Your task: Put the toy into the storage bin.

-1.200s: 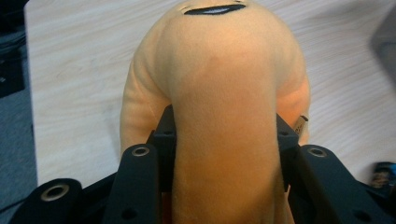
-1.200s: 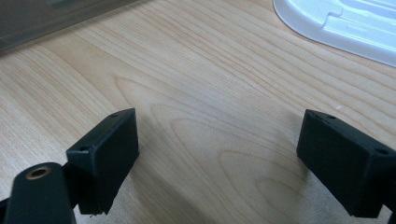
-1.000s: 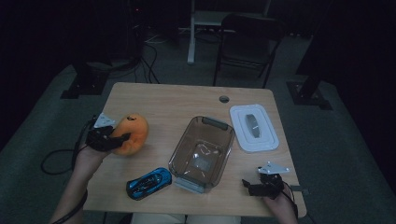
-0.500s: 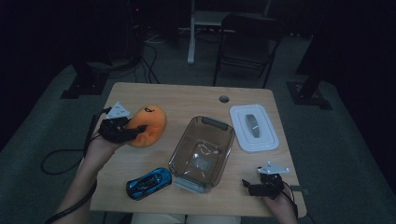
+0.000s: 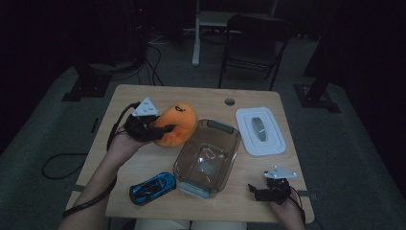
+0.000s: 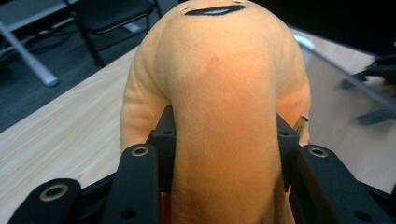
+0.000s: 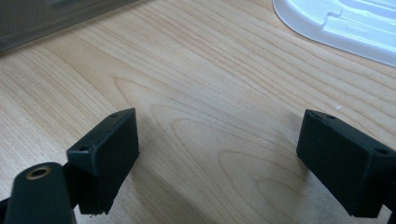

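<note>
An orange plush toy (image 5: 178, 125) with a black stitched mark on top hangs above the table, just left of the clear plastic box (image 5: 207, 156). My left gripper (image 5: 163, 129) is shut on it. In the left gripper view both black pads squeeze into the plush toy (image 6: 219, 93) from either side. A blue toy car (image 5: 152, 187) lies near the front edge, left of the box. My right gripper (image 5: 254, 190) rests at the front right of the table, open. Bare wood lies between its wide-apart jaws in the right gripper view, right gripper (image 7: 219, 154).
A white lid (image 5: 260, 131) lies flat to the right of the box, its corner also in the lid (image 7: 345, 23) at the top of the right gripper view. The wooden table (image 5: 143, 163) has a cable hole (image 5: 230, 101) at the back. A dark chair (image 5: 253, 33) stands behind.
My left gripper has carried the plush toy rightward and upward, from the table's left side to beside the clear box. The right gripper has stayed put.
</note>
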Motion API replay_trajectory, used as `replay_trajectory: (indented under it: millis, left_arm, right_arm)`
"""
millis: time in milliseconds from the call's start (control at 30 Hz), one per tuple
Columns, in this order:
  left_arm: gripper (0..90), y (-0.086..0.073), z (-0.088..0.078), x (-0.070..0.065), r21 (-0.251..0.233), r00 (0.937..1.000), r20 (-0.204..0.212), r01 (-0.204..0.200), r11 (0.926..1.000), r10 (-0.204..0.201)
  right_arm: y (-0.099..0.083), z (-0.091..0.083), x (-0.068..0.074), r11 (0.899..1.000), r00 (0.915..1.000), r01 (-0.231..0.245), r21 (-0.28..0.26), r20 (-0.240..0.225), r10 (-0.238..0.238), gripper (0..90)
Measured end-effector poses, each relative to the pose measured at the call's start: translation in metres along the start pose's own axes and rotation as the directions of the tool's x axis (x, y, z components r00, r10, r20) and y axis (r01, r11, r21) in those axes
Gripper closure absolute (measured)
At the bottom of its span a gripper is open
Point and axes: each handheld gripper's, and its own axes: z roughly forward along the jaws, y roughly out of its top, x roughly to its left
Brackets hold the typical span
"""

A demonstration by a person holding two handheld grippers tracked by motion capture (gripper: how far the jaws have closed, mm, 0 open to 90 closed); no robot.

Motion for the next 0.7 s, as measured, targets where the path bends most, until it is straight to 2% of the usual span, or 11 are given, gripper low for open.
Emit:
replay_trajectory:
  millis: [200, 333, 533, 700]
  left_arm:
    - [59.5, 0.017, 0.022, -0.014, 0.012, 0.9981, 0.045, -0.043, 0.9990, 0.042]
    - [59.4, 0.024, 0.035, -0.021, 0.029, 0.9947, 0.078, -0.070, 0.9972, 0.067]
    - [59.3, 0.029, 0.056, -0.030, 0.062, 0.9882, 0.122, -0.101, 0.9930, 0.093]
    - [58.7, 0.030, 0.073, -0.036, 0.088, 0.9828, 0.156, -0.114, 0.9896, 0.099]
  right_arm:
    - [0.000, 0.000, 0.000, 1.000, 1.0000, -0.001, 0.000, 0.000, 0.001, 12.4]
    - [0.000, 0.000, 0.000, 1.000, 1.0000, -0.001, 0.000, 0.000, 0.001, 12.4]
    - [0.000, 0.000, 0.000, 1.000, 1.0000, -0.001, 0.000, -0.001, 0.001, 12.5]
    - [0.000, 0.000, 0.000, 1.000, 1.0000, 0.000, -0.001, 0.000, 0.000, 12.4]
